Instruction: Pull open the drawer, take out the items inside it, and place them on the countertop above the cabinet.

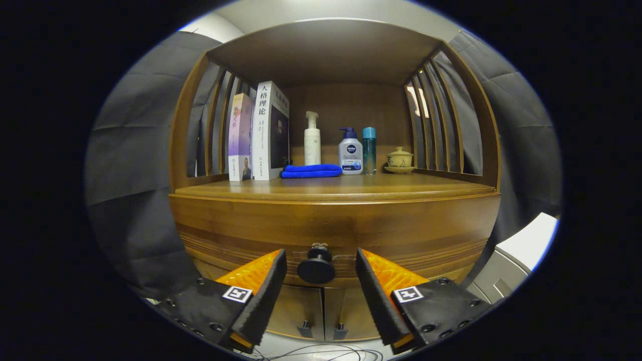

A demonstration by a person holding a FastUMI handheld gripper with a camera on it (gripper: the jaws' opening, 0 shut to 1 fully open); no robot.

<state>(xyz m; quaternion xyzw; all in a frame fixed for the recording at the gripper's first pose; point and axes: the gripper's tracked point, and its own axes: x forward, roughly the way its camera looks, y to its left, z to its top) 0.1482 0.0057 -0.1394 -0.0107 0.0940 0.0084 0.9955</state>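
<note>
Two jaws flanking drawer knob (316, 269)

Dim, warm light – shelf recess shadowed, faint sheen on countertop (331, 193); strong fisheye bending at edges, focus sharp.

Drawer (331, 235) is closed; its contents are hidden. Far books (258, 133) stand packed, concealing rear volumes. Gripper (321, 268) fingers spread, their bases cut off.
</note>
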